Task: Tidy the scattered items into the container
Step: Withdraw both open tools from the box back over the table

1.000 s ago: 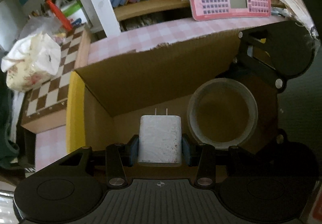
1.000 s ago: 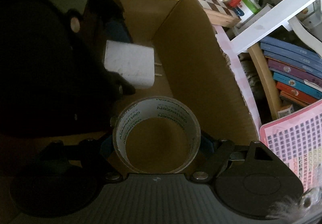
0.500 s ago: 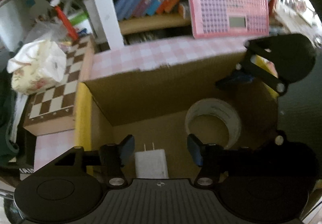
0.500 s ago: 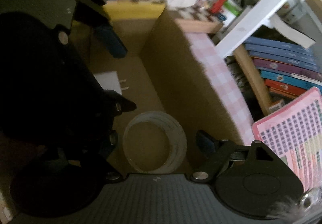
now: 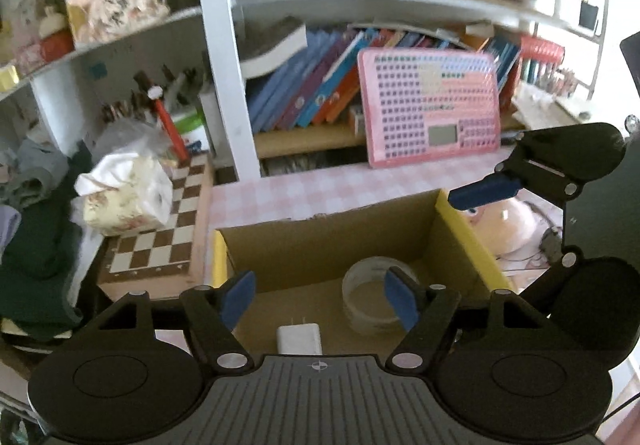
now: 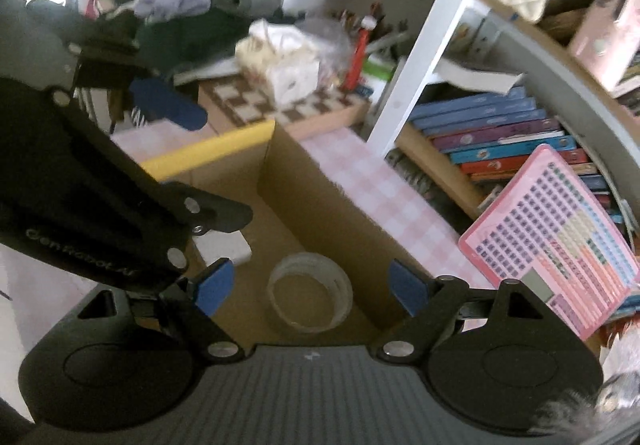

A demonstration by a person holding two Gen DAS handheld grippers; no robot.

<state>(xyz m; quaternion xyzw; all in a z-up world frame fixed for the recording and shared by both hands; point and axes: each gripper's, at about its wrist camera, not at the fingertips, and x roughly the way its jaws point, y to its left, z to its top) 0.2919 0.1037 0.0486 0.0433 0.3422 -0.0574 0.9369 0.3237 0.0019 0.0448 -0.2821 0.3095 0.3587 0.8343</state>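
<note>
A cardboard box with yellow edges stands on the pink checked table; it also shows in the right wrist view. A white plug adapter and a clear tape roll lie on its floor, also seen in the right wrist view as the adapter and the roll. My left gripper is open and empty above the box. My right gripper is open and empty above the tape roll.
A chessboard box with a tissue pack sits left of the cardboard box. A pink keypad toy leans on a bookshelf behind. A pink plush lies to the right of the box.
Both grippers opened and let go: the adapter and the tape roll dropped onto the box floor. Both grippers then rose up and away from the box.
</note>
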